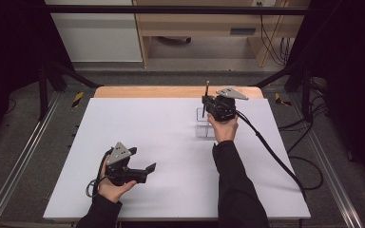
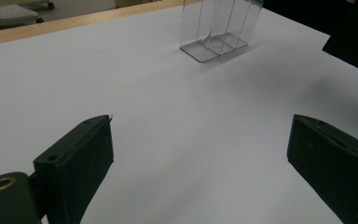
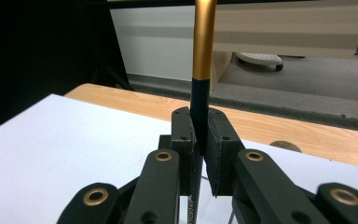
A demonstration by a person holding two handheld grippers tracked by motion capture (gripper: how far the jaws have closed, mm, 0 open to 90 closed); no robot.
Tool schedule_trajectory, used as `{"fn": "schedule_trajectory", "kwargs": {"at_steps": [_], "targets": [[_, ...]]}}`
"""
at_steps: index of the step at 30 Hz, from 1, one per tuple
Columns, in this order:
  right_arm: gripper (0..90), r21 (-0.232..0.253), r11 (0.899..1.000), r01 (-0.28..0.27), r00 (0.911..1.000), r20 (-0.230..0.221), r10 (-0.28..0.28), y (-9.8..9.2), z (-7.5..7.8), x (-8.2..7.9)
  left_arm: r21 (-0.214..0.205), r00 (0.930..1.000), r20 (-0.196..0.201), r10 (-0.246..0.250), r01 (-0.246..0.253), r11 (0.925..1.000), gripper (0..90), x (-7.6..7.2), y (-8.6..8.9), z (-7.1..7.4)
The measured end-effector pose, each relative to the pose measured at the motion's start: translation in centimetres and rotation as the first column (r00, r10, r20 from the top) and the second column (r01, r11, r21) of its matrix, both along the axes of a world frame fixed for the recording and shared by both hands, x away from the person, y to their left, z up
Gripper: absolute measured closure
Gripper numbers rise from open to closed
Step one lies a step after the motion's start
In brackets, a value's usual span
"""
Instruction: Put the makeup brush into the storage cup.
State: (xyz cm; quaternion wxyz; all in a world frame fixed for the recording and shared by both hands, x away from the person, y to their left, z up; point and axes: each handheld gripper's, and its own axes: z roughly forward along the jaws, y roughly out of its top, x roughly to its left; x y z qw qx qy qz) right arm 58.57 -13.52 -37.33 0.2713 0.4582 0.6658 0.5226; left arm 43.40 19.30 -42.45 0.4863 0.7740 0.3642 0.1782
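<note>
Right claw (image 3: 200,154) pinching a dark pen with a gold upper end (image 3: 202,70), held upright just above the clear compartmented holder (image 1: 203,124) toward the far side of the white desk (image 1: 171,142). Left claw (image 2: 200,168) spread wide, gripping nothing, low over the near desk.

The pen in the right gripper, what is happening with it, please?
A person works at a white table with a gripper in each hand. The right gripper is shut on a dark pen with a gold upper part, held upright just above a clear plastic holder with compartments. The pen seems about to go into it, but it is not in yet. The left gripper rests open near the table's front, holding nothing.
</note>
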Motion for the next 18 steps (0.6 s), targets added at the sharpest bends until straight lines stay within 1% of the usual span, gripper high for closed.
{"fn": "schedule_trajectory", "kwargs": {"at_steps": [3,10,14,18], "targets": [[83.0,-0.008,1.000,-0.001,1.0000,-0.004,0.001,0.2,-0.3,0.0,0.002,1.0000,-0.001,-0.001,0.001,1.0000,6.3,0.0,0.0,0.0],[83.0,-0.009,1.000,-0.004,0.9997,-0.024,0.003,0.7,-1.1,0.3,0.002,1.0000,-0.001,-0.004,0.004,1.0000,6.2,0.0,0.0,0.0],[83.0,0.002,1.000,0.000,0.9995,-0.033,0.000,0.6,-1.5,0.3,0.005,1.0000,-0.001,-0.006,0.006,1.0000,6.2,0.0,0.0,0.0],[83.0,-0.001,1.000,0.004,0.9990,-0.045,-0.004,0.4,-1.9,0.3,0.004,1.0000,-0.001,-0.006,0.006,1.0000,6.2,0.1,0.0,0.0]]}}
